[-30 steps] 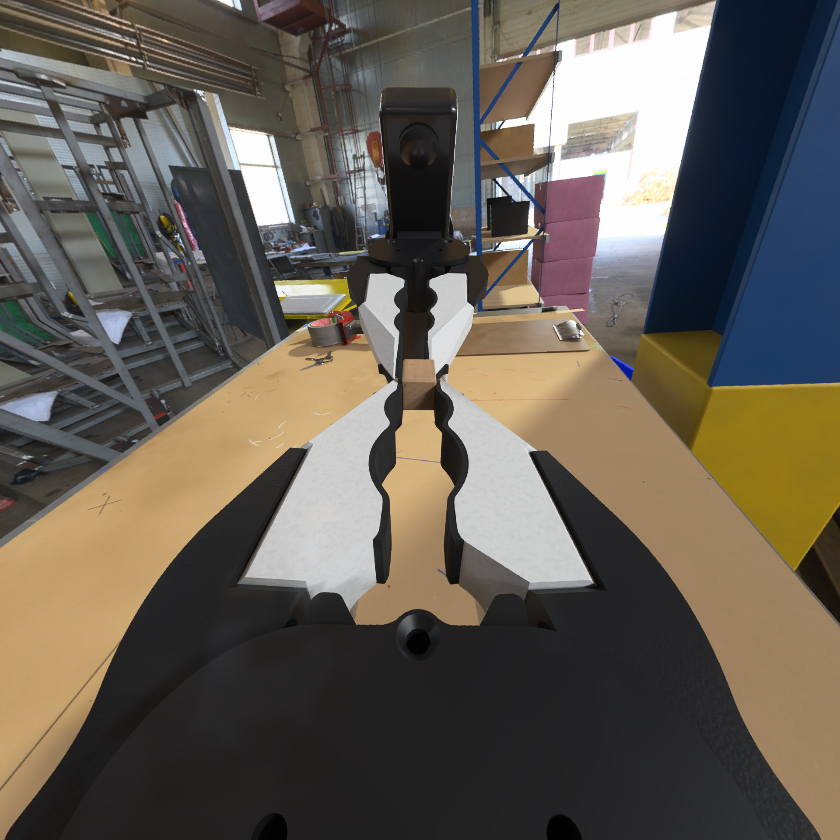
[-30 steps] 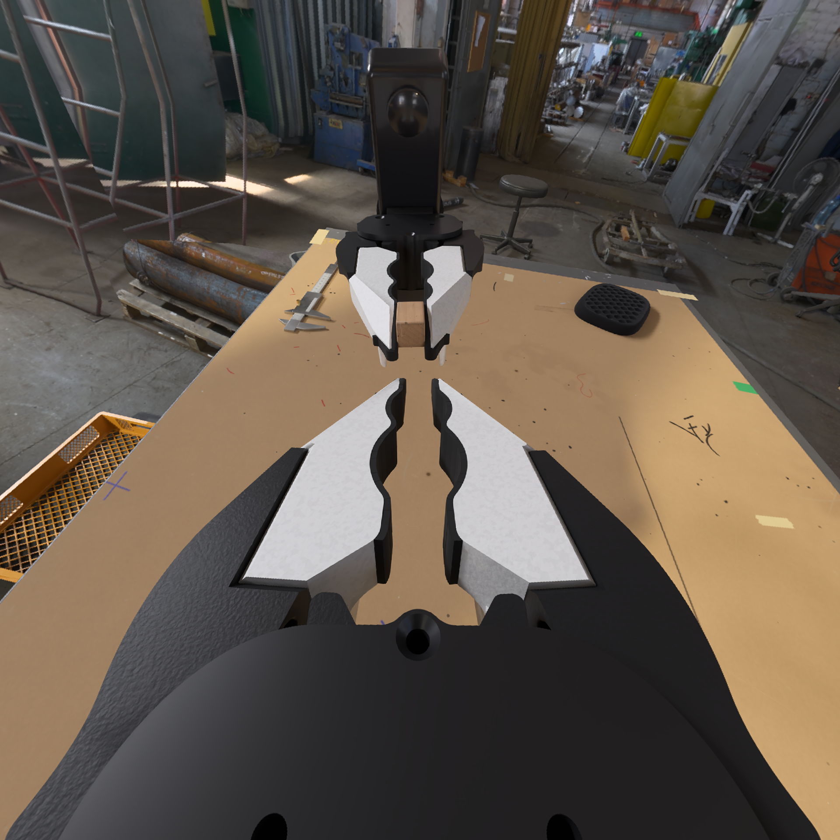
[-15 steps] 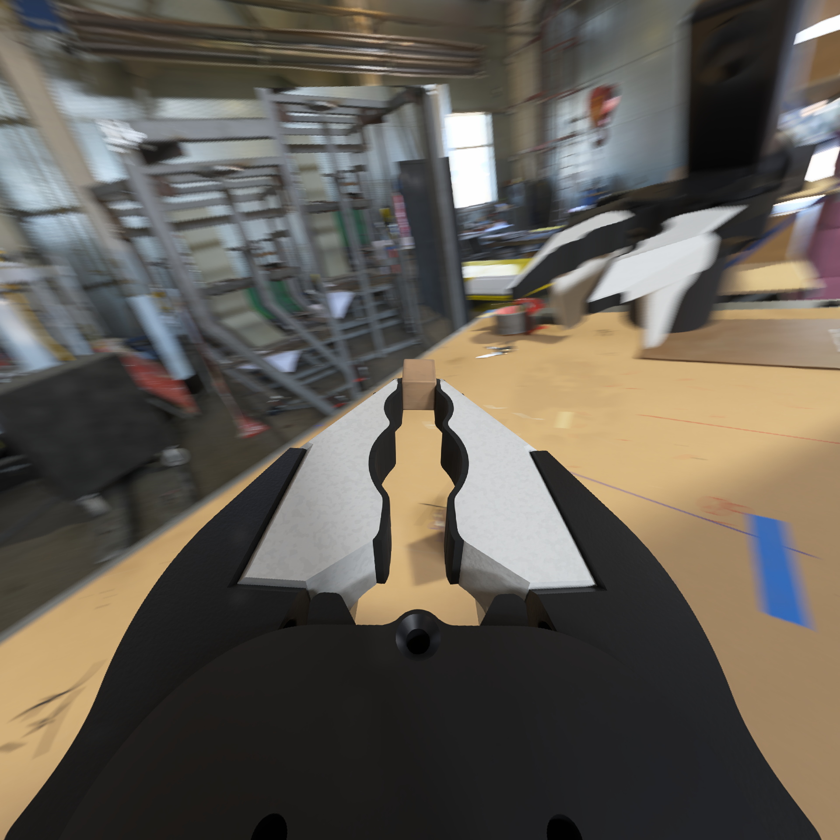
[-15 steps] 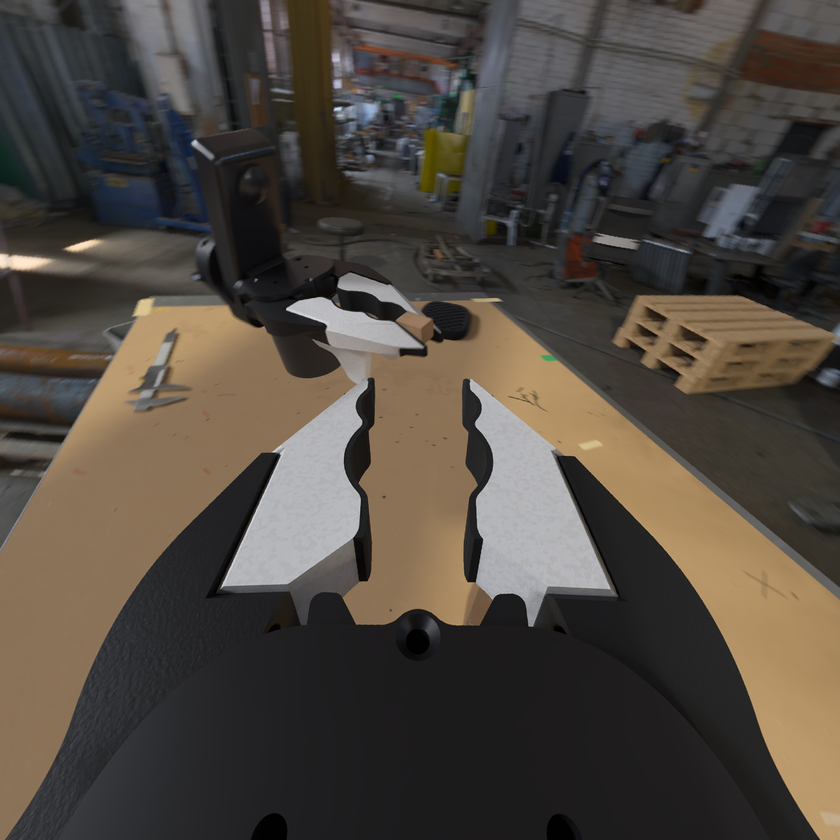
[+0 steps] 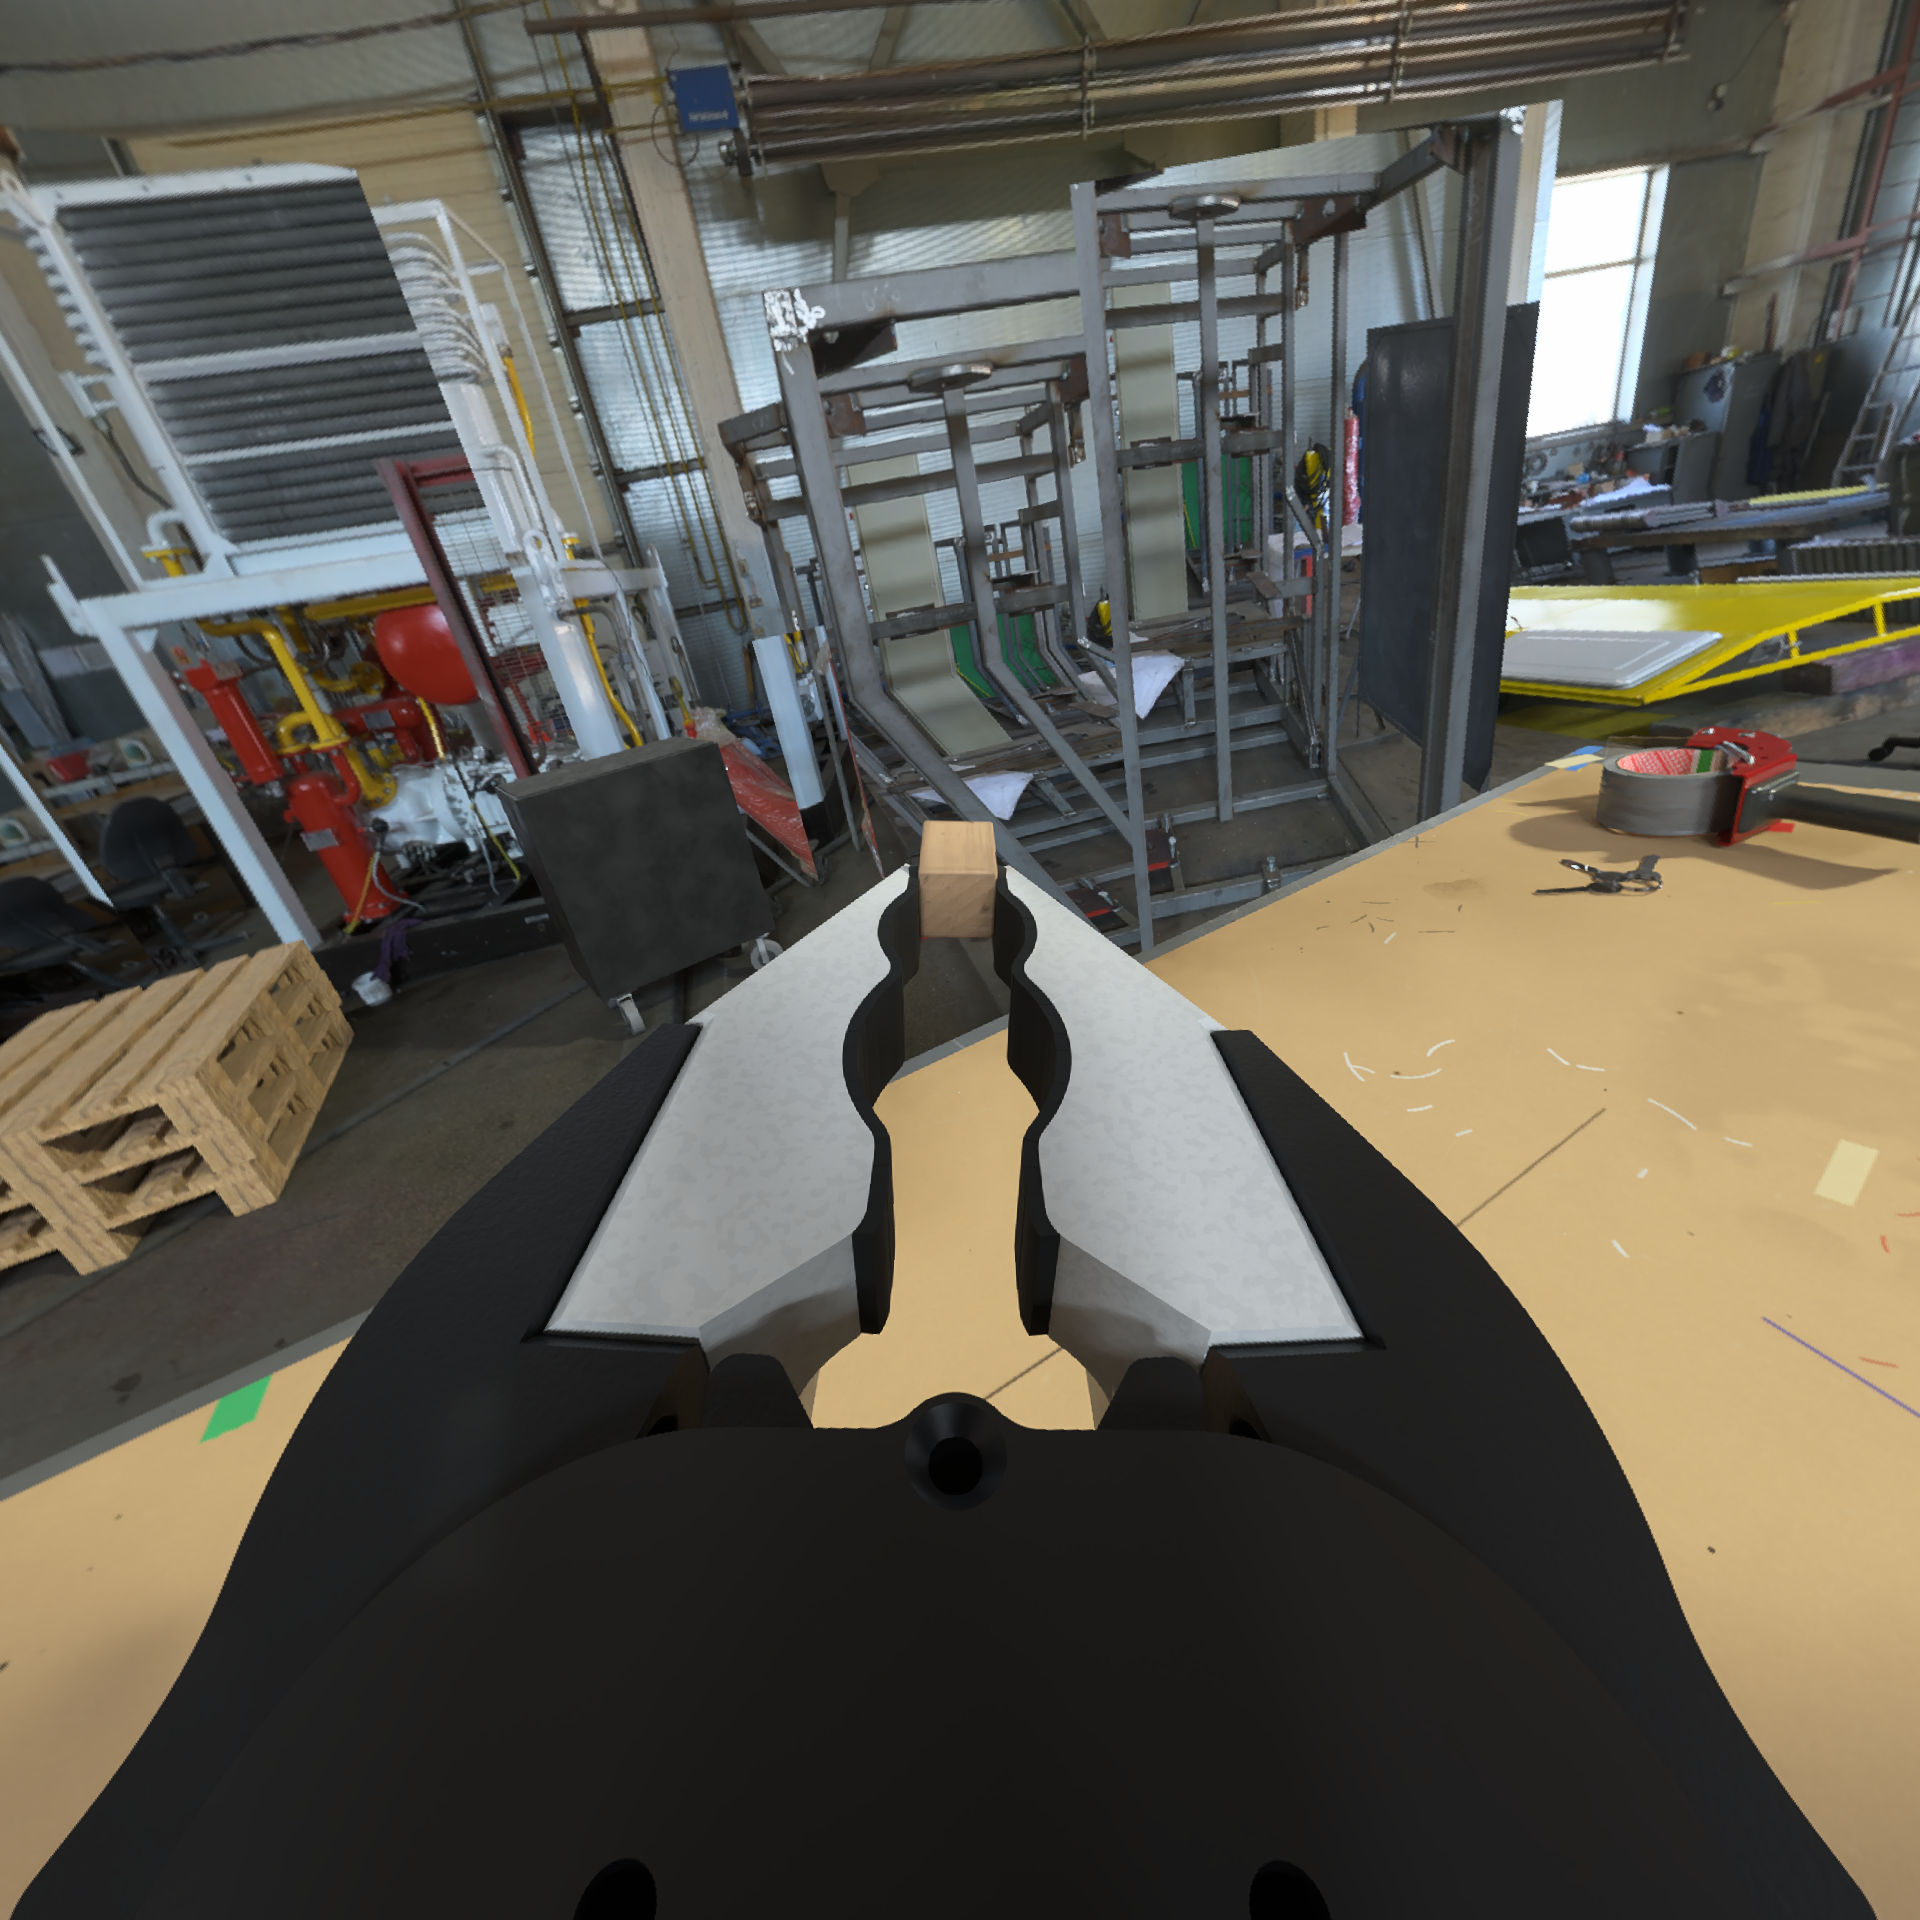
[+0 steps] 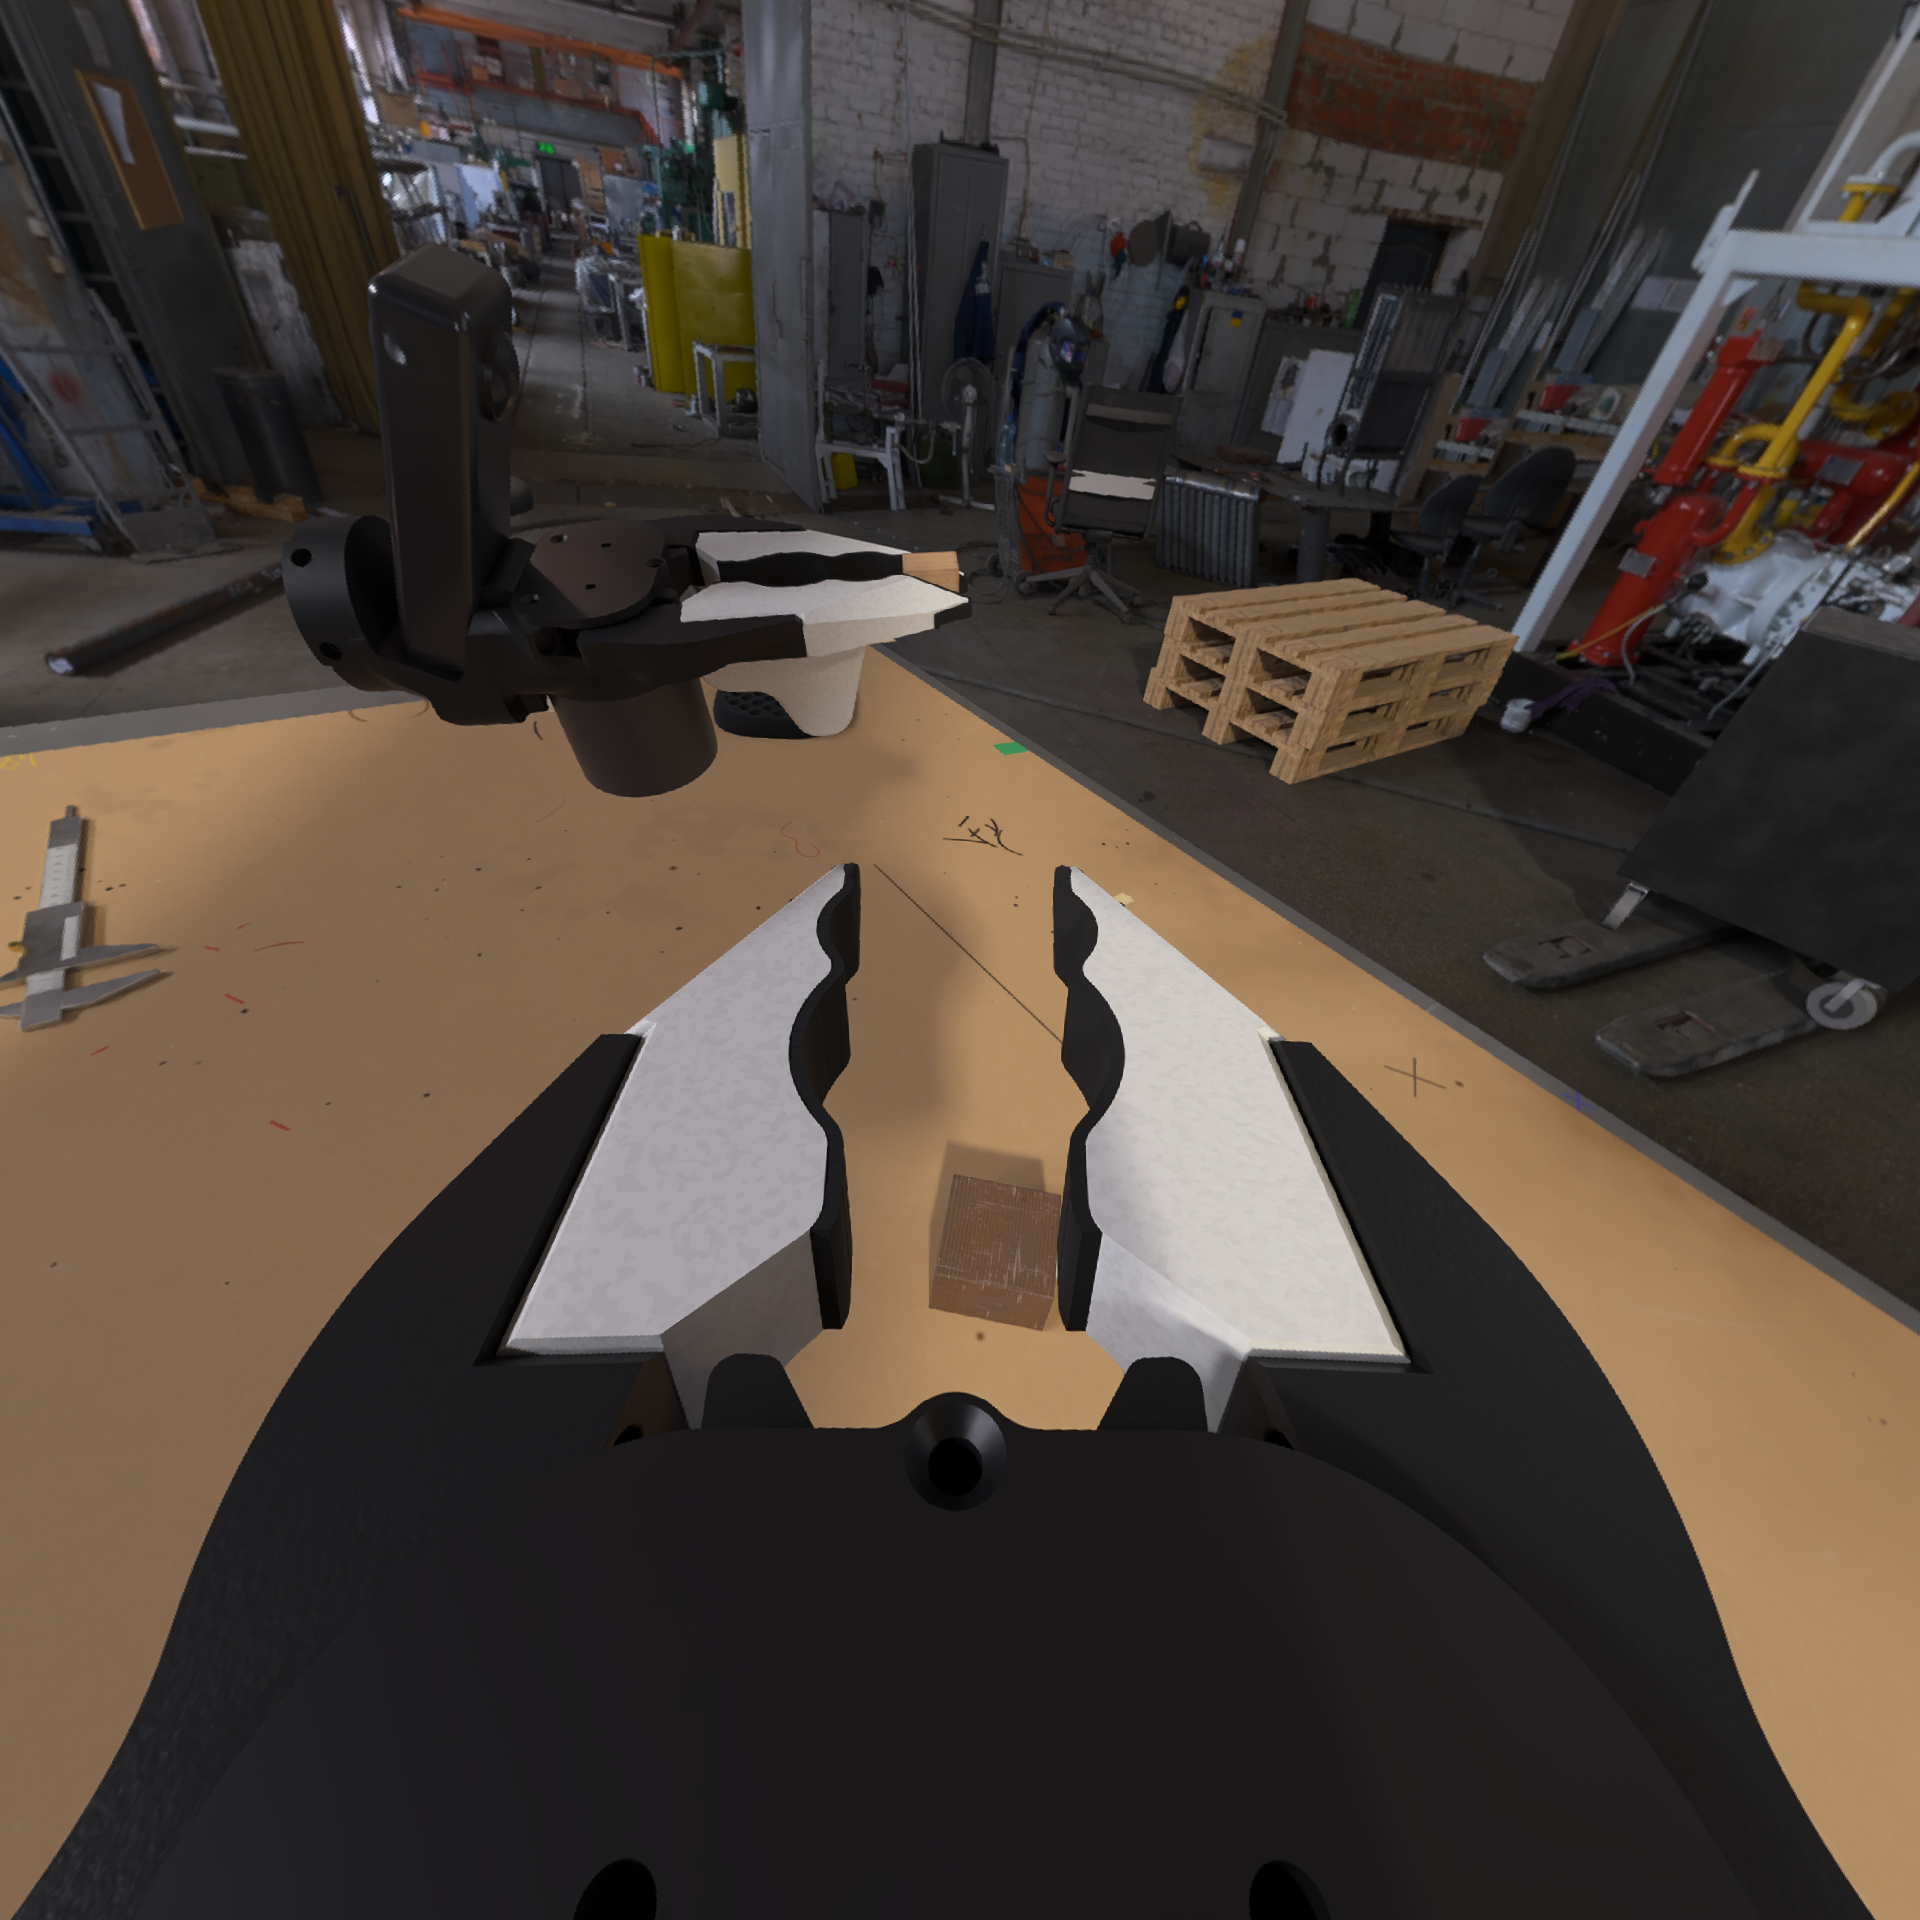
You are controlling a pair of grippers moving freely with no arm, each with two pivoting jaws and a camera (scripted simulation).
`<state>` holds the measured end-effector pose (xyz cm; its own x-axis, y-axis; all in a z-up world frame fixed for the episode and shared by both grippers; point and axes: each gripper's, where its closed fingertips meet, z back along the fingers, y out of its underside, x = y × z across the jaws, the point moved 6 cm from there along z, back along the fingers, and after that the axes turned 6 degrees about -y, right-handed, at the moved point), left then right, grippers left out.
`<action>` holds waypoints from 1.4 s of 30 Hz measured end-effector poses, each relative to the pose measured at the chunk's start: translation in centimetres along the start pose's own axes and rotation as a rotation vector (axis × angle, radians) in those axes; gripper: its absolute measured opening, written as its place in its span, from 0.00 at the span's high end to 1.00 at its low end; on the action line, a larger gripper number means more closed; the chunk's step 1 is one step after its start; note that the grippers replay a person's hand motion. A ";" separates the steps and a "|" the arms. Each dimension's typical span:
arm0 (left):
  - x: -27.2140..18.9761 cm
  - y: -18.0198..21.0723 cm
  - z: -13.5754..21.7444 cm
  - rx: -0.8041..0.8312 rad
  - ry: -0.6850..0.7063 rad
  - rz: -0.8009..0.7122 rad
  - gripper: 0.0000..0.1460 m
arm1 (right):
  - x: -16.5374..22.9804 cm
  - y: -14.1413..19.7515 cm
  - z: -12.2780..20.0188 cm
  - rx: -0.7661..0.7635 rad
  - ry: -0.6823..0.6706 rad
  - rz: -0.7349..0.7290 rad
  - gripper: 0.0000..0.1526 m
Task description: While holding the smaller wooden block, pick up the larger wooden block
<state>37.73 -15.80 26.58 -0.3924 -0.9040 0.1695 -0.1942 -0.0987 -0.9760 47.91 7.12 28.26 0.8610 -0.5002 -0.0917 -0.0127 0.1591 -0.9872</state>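
My left gripper (image 5: 957,883) is shut on the smaller wooden block (image 5: 957,879), a pale cube pinched at the fingertips, held above the table's left edge. In the right wrist view the left gripper (image 6: 940,582) hovers at the far left, turned sideways, the block (image 6: 932,566) at its tips. My right gripper (image 6: 956,883) is open and empty. The larger wooden block (image 6: 995,1250), a darker brown cube, lies on the tan table (image 6: 416,1039) below, seen between the bases of the right fingers, close to the right finger (image 6: 1195,1143).
A steel caliper (image 6: 57,925) lies at the table's left. A black perforated pad (image 6: 753,712) sits partly behind the left gripper. A tape roll with red dispenser (image 5: 1688,784) and keys (image 5: 1605,878) lie far right. The table edge (image 6: 1351,935) runs close on the right.
Both grippers have swung round from facing each other. The left one turned left with the small block. The right one opened wider and moved over the larger block, which came into view.
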 end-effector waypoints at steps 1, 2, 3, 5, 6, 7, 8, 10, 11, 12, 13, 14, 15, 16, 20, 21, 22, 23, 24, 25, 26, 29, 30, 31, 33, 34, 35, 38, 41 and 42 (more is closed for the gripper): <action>0.1 0.2 -0.3 0.004 -0.002 0.013 0.92 | -0.2 0.1 0.1 0.001 0.004 -0.009 0.76; 0.3 0.5 -0.5 0.008 0.001 0.029 0.92 | -0.3 0.3 0.1 0.004 0.007 -0.019 0.76; 0.5 0.7 -0.7 0.012 0.001 0.040 0.92 | -0.5 0.5 0.1 0.011 0.008 -0.027 0.76; 0.9 0.9 -1.0 0.016 -0.005 0.050 0.92 | -0.8 0.9 -0.1 0.034 0.018 -0.034 0.76; 1.0 1.1 -1.0 0.017 -0.008 0.056 0.92 | -0.9 1.1 -0.2 0.044 0.023 -0.035 0.76; 1.1 1.2 -1.1 0.019 -0.006 0.063 0.92 | -0.9 1.3 -0.4 0.052 0.024 -0.037 0.76; 1.2 1.3 -1.2 0.023 -0.001 0.068 0.92 | -1.0 1.5 -0.7 0.060 0.023 -0.042 0.76; 1.1 1.7 -1.3 0.028 0.002 0.068 0.92 | -1.1 2.1 -1.2 0.082 0.028 -0.049 0.76; 1.1 1.9 -1.3 0.030 0.002 0.066 0.92 | -1.2 2.4 -1.6 0.099 0.033 -0.052 0.76; 1.1 2.0 -1.4 0.032 0.003 0.066 0.92 | -1.3 2.7 -2.0 0.119 0.038 -0.053 0.76; 1.1 2.0 -1.4 0.032 0.005 0.070 0.92 | -1.3 3.0 -2.4 0.139 0.044 -0.050 0.75; 1.2 2.0 -1.4 0.030 0.008 0.077 0.92 | -1.4 3.4 -2.9 0.156 0.052 -0.041 0.75; 1.2 1.9 -1.3 0.026 0.011 0.084 0.92 | -1.5 3.7 -3.4 0.175 0.056 -0.027 0.75; 1.3 1.7 -1.3 0.021 0.010 0.087 0.92 | -1.5 4.1 -3.9 0.194 0.058 -0.007 0.75; 1.4 1.6 -1.1 0.009 0.010 0.083 0.92 | -1.6 5.6 -5.9 0.235 0.035 0.045 0.76; 1.4 1.6 -1.1 0.011 0.017 0.089 0.92 | -1.6 6.0 -6.5 0.228 0.022 0.050 0.77; 1.5 1.6 -1.2 0.013 0.024 0.098 0.92 | -1.6 6.2 -7.0 0.215 0.019 0.060 0.80; 1.6 1.5 -1.2 0.013 0.029 0.105 0.92 | -1.7 6.5 -7.4 0.197 0.026 0.073 0.83; 1.7 1.4 -1.1 0.010 0.032 0.108 0.92 | -1.9 6.8 -7.8 0.180 0.050 0.086 0.85; 1.9 1.2 -1.0 0.003 0.032 0.111 0.92 | -2.1 7.3 -8.1 0.169 0.077 0.093 0.88; 2.1 1.0 -0.9 -0.004 0.032 0.114 0.92 | -2.2 7.8 -8.5 0.178 0.089 0.088 0.88; 2.9 0.3 -0.4 -0.026 0.030 0.128 0.92 | -2.5 10.1 -9.6 0.304 0.073 0.027 0.81; 3.2 0.0 -0.2 -0.032 0.027 0.132 0.92 | -2.5 10.8 -10.1 0.361 0.065 -0.007 0.77; 3.5 -0.2 0.0 -0.038 0.024 0.135 0.92 | -2.3 11.5 -10.8 0.417 0.057 -0.036 0.73; 4.0 -0.6 0.2 -0.045 0.022 0.141 0.92 | -1.6 12.6 -12.1 0.512 0.019 -0.039 0.70; 4.1 -0.7 0.4 -0.047 0.026 0.144 0.92 | -1.4 13.3 -12.7 0.572 0.012 -0.016 0.68; 4.2 -0.9 0.5 -0.048 0.033 0.148 0.92 | -1.3 14.1 -13.1 0.640 0.016 0.014 0.67; 4.3 -1.1 0.7 -0.047 0.056 0.161 0.92 | -1.4 16.6 -13.9 0.810 0.024 0.110 0.65; 4.0 -1.2 0.7 -0.041 0.074 0.158 0.92 | -1.8 18.5 -14.0 0.881 0.009 0.063 0.61; 3.9 -1.2 0.7 -0.039 0.081 0.158 0.92 | -2.0 19.0 -13.9 0.902 0.018 0.038 0.57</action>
<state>37.05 -19.50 28.34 -0.4918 -0.8703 0.0263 -0.1582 0.0596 -0.9856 38.90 -0.69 7.85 0.8597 -0.4935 -0.1317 0.3693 0.7787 -0.5071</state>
